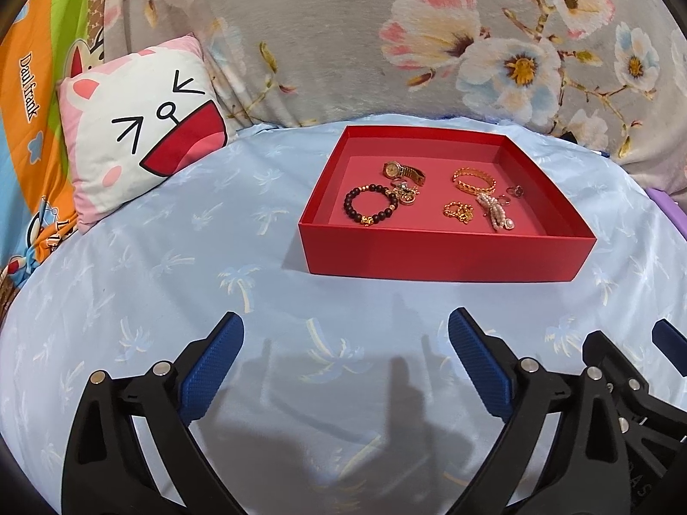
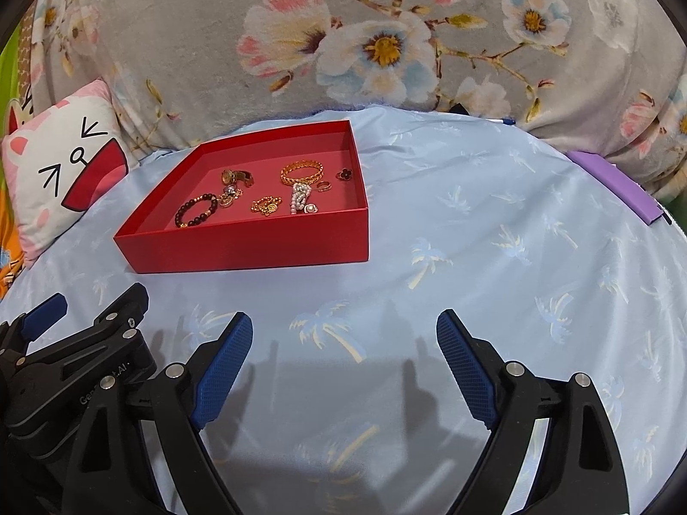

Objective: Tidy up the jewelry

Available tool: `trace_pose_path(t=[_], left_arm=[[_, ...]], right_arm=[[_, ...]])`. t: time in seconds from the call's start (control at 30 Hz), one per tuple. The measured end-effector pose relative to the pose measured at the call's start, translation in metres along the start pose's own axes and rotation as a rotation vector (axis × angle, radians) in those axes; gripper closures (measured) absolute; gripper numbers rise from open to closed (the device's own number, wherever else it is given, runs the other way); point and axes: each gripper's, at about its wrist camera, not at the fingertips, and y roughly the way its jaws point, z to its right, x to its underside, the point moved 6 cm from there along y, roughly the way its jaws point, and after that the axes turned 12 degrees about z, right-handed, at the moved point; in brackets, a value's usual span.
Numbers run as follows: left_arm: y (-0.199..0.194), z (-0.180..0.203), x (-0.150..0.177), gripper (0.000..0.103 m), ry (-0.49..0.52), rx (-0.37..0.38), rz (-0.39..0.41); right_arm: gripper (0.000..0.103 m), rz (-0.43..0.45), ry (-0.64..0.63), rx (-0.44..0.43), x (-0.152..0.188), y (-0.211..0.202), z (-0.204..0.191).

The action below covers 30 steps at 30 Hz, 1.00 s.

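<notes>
I see all jewelry in the red box [image 1: 446,253]: watch [image 1: 401,170], bead bracelet [image 1: 370,205], bangle [image 1: 474,179], pearls [image 1: 496,210]. Both claws, left [image 1: 345,369] & right [image 2: 343,367], hover near the box w/ jaws apart, empty. Fits either sorted already or due for sorting; can't call next move.

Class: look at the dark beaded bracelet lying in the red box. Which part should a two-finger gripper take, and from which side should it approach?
Grip one arc of the dark beaded bracelet, probably its nearer arc, one finger inside the loop, one outside. Come from above: it lies flat on the floor of the red box, whose walls block a sideways approach. Avoid the far right arc, where a small charm cluster crowds it.
</notes>
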Motion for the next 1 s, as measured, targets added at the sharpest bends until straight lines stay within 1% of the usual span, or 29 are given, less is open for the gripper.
trace_pose_path(t=[1.0], left_arm=[[0.0017, -0.0023, 0.002, 0.009, -0.007, -0.002, -0.006]], right_arm=[[0.017, -0.008, -0.002, 0.002, 0.0024, 0.0013, -0.0027]])
